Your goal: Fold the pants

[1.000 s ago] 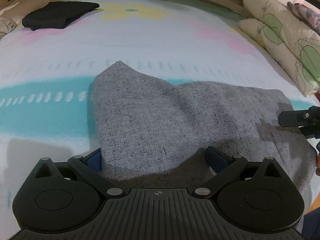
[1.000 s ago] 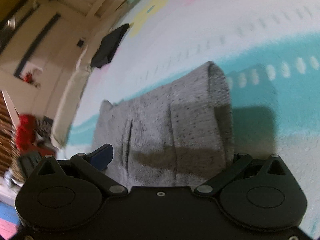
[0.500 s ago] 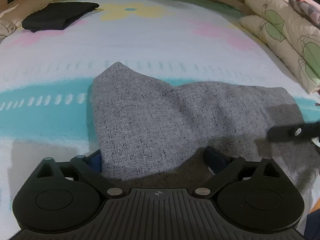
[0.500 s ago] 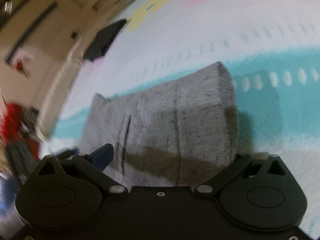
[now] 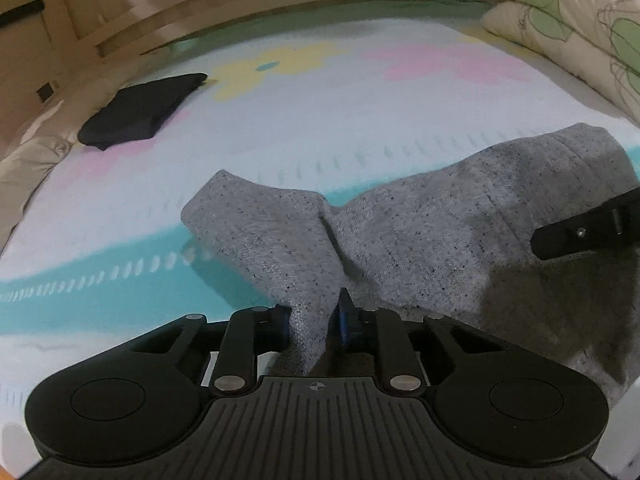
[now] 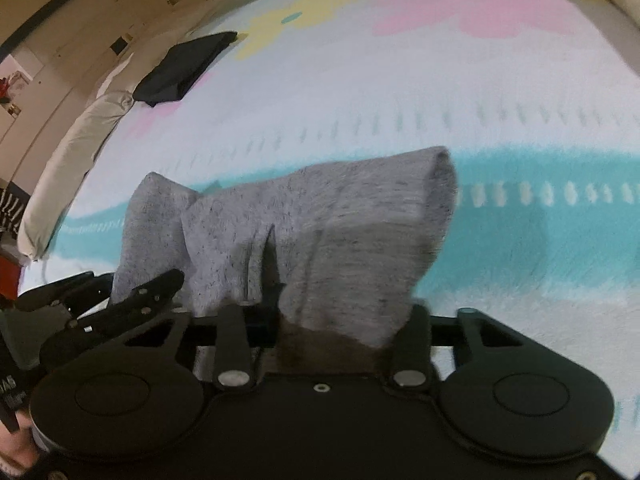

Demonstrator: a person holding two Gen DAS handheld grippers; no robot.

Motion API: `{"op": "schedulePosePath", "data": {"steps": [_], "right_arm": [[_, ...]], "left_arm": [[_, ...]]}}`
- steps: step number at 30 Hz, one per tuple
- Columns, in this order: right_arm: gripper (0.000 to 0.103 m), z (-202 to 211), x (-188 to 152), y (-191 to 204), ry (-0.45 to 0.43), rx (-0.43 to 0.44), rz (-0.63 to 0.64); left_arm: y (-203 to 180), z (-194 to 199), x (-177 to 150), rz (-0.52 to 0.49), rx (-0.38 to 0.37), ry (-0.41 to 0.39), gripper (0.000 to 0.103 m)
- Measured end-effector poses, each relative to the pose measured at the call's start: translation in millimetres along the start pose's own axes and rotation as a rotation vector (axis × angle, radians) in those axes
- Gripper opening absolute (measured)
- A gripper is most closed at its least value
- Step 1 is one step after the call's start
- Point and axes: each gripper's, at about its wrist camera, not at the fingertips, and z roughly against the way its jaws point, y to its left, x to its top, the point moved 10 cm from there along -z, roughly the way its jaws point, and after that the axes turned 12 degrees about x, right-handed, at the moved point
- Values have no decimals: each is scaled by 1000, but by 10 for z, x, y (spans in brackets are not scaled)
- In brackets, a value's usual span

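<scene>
Both my grippers hide the near edge of the grey pants (image 5: 420, 224) under their black bodies, and the right view is blurred. My left gripper (image 5: 314, 320) is closing, its jaws narrow around a bunched fold. My right gripper (image 6: 344, 320) is closing on a thicker bunch. The rest of the pants lies ahead on the bedspread (image 5: 320, 120).

**A bed, and what lies on it**

The bed (image 5: 360, 128) wears a white sheet with teal bands and pastel flowers. Grey pants (image 5: 420, 232) lie crumpled near its front, a folded black garment (image 5: 140, 114) far back, pillows (image 5: 568, 28) along one side.
</scene>
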Motion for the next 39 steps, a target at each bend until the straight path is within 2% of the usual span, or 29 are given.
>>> {"op": "schedulePosePath", "data": {"steps": [7, 12, 17, 23, 28, 31, 34, 36, 39], "right_arm": [[42, 64, 56, 60, -30, 31, 20], [40, 176, 138, 54, -76, 107, 6], [40, 283, 319, 65, -148, 147, 6], [40, 317, 731, 9, -204, 144, -26], [40, 181, 1120, -138, -216, 101, -51], [40, 13, 1298, -324, -212, 75, -78], [40, -195, 1388, -550, -190, 35, -106], [44, -337, 1381, -717, -156, 6, -137], [58, -486, 1282, -1007, -148, -25, -214]], "left_arm": [[49, 113, 83, 63, -10, -33, 18], [85, 260, 335, 78, -27, -112, 18], [118, 273, 637, 69, -50, -164, 18], [83, 68, 1045, 79, -100, -180, 18], [-46, -326, 1337, 69, -128, -167, 18], [-146, -641, 1398, 73, -155, -125, 19], [-246, -986, 1306, 43, -147, -43, 24], [-254, -1165, 1199, 32, -116, 0, 37], [-212, -1208, 1126, 39, -107, -28, 52]]}}
